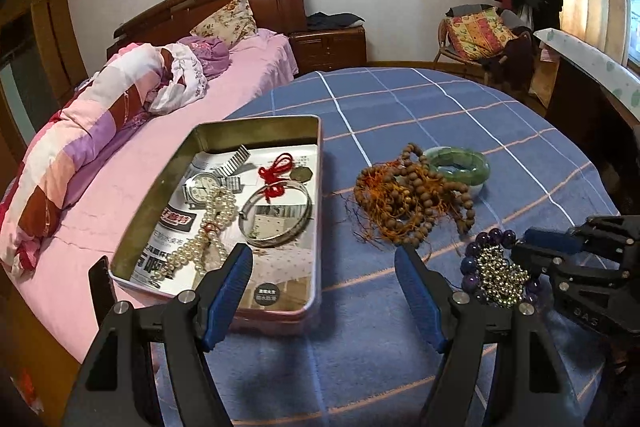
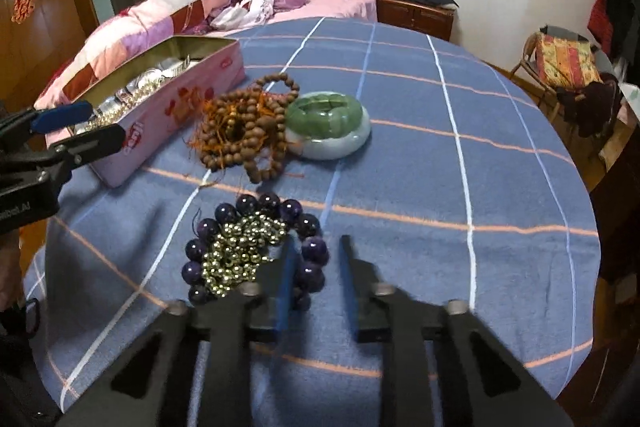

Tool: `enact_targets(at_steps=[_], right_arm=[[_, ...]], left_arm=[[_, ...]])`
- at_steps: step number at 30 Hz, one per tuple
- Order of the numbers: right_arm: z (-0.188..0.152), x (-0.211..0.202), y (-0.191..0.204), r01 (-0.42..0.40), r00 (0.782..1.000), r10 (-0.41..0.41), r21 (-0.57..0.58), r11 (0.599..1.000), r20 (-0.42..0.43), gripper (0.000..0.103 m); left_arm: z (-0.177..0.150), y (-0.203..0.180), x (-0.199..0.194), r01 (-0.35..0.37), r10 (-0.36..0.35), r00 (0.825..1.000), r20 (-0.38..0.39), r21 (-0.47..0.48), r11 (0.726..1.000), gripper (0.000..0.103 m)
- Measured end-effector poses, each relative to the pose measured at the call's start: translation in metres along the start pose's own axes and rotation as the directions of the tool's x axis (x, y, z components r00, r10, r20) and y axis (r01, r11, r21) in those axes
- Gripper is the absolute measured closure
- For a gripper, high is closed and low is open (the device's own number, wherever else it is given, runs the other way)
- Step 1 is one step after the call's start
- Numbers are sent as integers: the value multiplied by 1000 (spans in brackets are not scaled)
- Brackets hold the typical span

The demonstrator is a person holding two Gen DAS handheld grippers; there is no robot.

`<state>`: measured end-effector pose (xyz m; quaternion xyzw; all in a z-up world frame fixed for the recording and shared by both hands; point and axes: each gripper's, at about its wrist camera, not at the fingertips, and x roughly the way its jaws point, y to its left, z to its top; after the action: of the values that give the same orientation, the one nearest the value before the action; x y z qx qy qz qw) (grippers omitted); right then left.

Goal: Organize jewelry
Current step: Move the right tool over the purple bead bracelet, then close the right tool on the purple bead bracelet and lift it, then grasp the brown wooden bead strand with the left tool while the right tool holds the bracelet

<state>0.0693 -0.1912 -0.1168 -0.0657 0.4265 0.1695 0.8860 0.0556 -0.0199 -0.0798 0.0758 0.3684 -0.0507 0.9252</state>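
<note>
Two grippers over jewelry on a blue checked tabletop [image 1: 400, 107].

The left gripper [image 1: 324, 259] hung spread wide and empty at the near edge of the pink tin [image 1: 256, 125], which held a watch [image 1: 202, 187], pearl strands [image 1: 208, 227], a silver bangle [image 1: 276, 219] and a red cord [image 1: 274, 175]. The right gripper [image 2: 316, 247] was parted around the near side of the purple bead bracelet [image 2: 256, 247], its fingers not pressed on it. Wooden beads [image 2: 244, 127] and jade bangles [image 2: 328, 119] lay beyond.
</note>
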Motion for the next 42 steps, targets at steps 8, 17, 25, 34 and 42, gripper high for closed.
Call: enact_targets(at_steps=[8,17,25,34,42], right_arm=[[3,-23,-8,-42,992,35,58,997,118,87],[19,-54,-25,-74,972,43,127,989,232,87],[18,-56,-63,-54,964,-11,238,970,264,87],[16,-44,-74,-65,966,-13,287,956,259,87],[17,-43,-62,-75,964,9,238,968,267,87]], left_arm=[[-1,-8,-1,8,-8,1000,-2,11,1000,29],[-1,-22,8,20,-19,1000,-20,44,999,29],[6,-41,13,32,-31,999,-7,98,995,29],[22,-44,4,40,-43,999,33,76,996,29],[35,-82,47,131,-125,991,-54,116,985,29]])
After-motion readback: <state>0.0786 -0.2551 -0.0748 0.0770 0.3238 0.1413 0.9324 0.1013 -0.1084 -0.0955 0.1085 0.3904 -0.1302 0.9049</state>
